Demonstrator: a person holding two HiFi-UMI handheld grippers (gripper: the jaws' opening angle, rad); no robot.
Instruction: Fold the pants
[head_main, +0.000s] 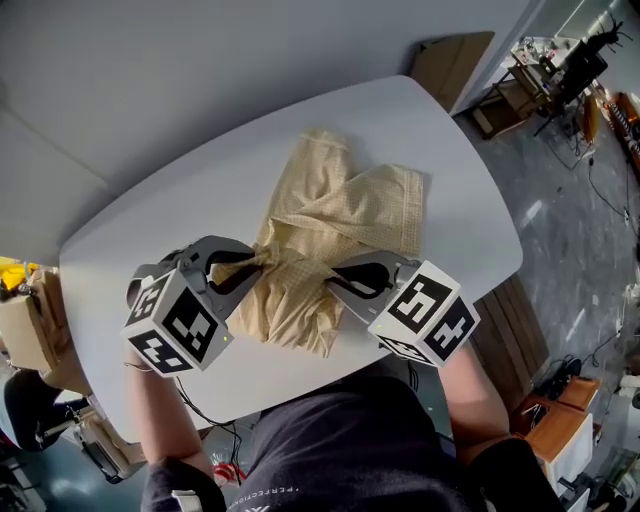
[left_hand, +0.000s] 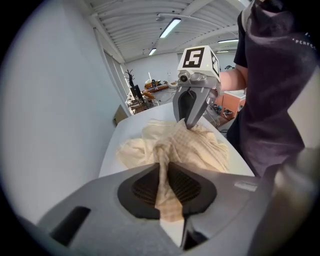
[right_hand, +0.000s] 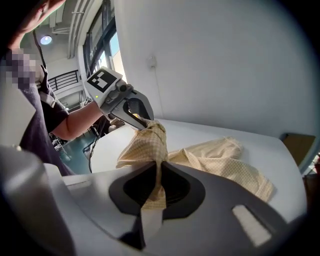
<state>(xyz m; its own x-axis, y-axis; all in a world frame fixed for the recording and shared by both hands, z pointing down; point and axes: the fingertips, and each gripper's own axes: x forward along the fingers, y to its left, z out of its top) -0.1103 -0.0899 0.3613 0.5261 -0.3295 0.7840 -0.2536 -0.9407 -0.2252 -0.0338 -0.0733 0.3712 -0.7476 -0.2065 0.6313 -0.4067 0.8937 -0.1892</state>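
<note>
Yellow pants (head_main: 340, 210), legs pointing away, left gripper (head_main: 262, 258), right gripper (head_main: 334, 276), jaws pinching near edge

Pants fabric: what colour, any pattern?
The pants are pale yellow, finely checked; clearest in the right gripper view.

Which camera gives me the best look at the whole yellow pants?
The head view: looking down, it shows nearly all of the pants, crumpled on the table. The left gripper view shows cloth pinched in the left claw and a foreshortened heap. The right gripper view shows the right claw pinching cloth, one leg trailing beyond.
</note>
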